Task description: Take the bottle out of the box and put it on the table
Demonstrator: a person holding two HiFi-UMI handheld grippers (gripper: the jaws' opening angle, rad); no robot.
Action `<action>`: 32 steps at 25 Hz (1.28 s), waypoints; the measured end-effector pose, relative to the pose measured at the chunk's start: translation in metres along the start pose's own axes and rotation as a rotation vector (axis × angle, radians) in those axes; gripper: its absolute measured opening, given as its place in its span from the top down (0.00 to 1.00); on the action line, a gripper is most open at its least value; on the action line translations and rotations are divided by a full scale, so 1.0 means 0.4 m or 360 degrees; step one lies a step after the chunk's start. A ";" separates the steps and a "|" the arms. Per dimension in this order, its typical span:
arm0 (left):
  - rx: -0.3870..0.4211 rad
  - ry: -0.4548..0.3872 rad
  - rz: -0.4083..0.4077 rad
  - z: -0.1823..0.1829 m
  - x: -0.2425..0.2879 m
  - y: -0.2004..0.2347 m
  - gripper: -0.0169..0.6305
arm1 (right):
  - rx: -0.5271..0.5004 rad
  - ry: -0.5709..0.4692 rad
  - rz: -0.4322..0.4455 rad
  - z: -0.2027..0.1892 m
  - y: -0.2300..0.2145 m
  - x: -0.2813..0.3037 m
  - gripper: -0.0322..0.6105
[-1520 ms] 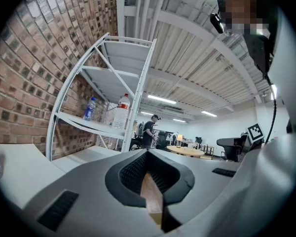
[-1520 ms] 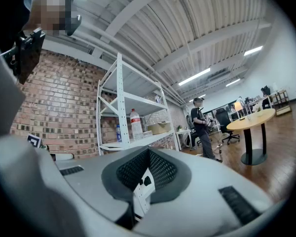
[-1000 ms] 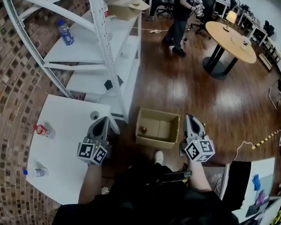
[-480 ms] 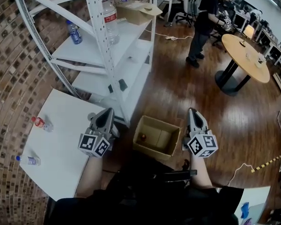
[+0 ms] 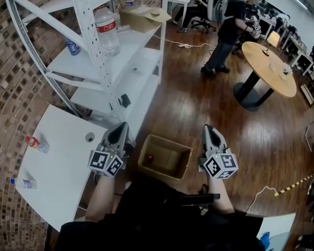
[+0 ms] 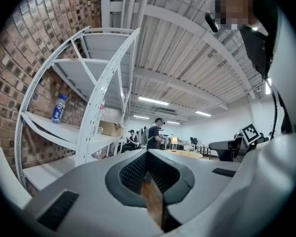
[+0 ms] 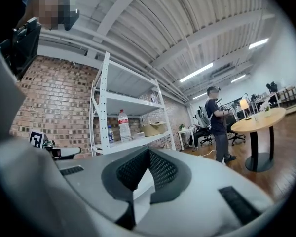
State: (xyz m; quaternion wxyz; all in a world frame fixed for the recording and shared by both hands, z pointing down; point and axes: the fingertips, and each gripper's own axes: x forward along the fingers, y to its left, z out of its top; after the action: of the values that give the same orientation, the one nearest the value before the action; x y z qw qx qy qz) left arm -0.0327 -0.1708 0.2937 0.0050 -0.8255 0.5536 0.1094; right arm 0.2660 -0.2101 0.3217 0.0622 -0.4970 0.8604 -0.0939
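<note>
Now, both grippers hover either side of the box (image 5: 167, 141), which sits open on the wooden floor (image 5: 199, 103) at lower centre of the head view. The left gripper (image 5: 120, 130) is just left of it and the right gripper (image 5: 209, 130) just right, each with its jaws pressed together and nothing between them. Deep in the box's left corner there's a small reddish shape, too small to be sure of, but it looks like the bottle (image 5: 150, 159). So nothing is lifted yet, by my reading. The white bench (image 5: 63, 192) waits at lower left, with two small bottles (image 5: 35, 143) already lying on it. What's left is the whole job: open up, reach in, grip, carry across and set down.
</note>
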 end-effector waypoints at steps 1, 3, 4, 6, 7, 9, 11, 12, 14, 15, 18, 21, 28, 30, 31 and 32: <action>0.0008 0.0012 -0.0017 -0.003 0.010 -0.003 0.97 | -0.0004 -0.0002 -0.0009 0.003 -0.003 0.000 0.94; 0.0032 0.0035 -0.0053 -0.008 0.030 -0.005 0.97 | -0.0002 -0.0015 -0.0041 0.008 -0.012 0.000 0.94; 0.0035 0.0043 -0.0070 -0.009 0.039 -0.002 0.97 | 0.0007 -0.0021 -0.0060 0.008 -0.016 0.002 0.94; 0.0027 0.0055 -0.0095 -0.011 0.051 0.013 0.97 | 0.0025 -0.0024 -0.0089 0.001 -0.012 0.007 0.94; 0.0019 0.0063 -0.0104 -0.014 0.056 0.022 0.97 | 0.0027 -0.0019 -0.0098 -0.005 -0.005 0.008 0.94; 0.0002 0.0080 -0.0123 -0.021 0.066 0.034 0.97 | 0.0016 -0.0006 -0.0111 -0.014 0.009 0.012 0.94; -0.0005 0.0098 -0.0147 -0.030 0.076 0.039 0.97 | 0.0015 0.0007 -0.0123 -0.021 0.016 0.021 0.94; -0.0009 0.0112 -0.0158 -0.038 0.079 0.040 0.97 | 0.0019 0.0017 -0.0130 -0.027 0.018 0.026 0.94; -0.0026 0.0155 -0.0174 -0.061 0.082 0.042 0.97 | 0.0029 0.0050 -0.0145 -0.046 0.021 0.030 0.94; -0.0035 0.0181 -0.0182 -0.076 0.083 0.044 0.97 | 0.0032 0.0068 -0.0152 -0.057 0.022 0.032 0.94; -0.0054 0.0253 -0.0203 -0.116 0.085 0.049 0.97 | 0.0043 0.0133 -0.0164 -0.098 0.024 0.042 0.94; -0.0084 0.0297 -0.0211 -0.145 0.080 0.058 0.97 | 0.0067 0.0231 -0.0183 -0.158 0.030 0.049 0.94; -0.0156 0.0456 -0.0205 -0.259 0.052 0.088 0.97 | 0.0138 0.0413 -0.0181 -0.294 0.050 0.064 0.94; -0.0173 0.0508 -0.0193 -0.296 0.041 0.098 0.97 | 0.0149 0.0474 -0.0166 -0.333 0.063 0.068 0.94; -0.0181 0.0529 -0.0187 -0.313 0.038 0.104 0.97 | 0.0151 0.0502 -0.0156 -0.351 0.069 0.071 0.94; -0.0188 0.0546 -0.0180 -0.327 0.036 0.109 0.97 | 0.0155 0.0525 -0.0146 -0.368 0.075 0.074 0.94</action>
State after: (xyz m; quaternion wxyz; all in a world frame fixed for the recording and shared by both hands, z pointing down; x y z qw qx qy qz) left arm -0.0446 -0.2181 0.4238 -0.1319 -0.8607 0.4917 -0.0010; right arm 0.1963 -0.2066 0.4581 -0.0600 -0.5100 0.8298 -0.2185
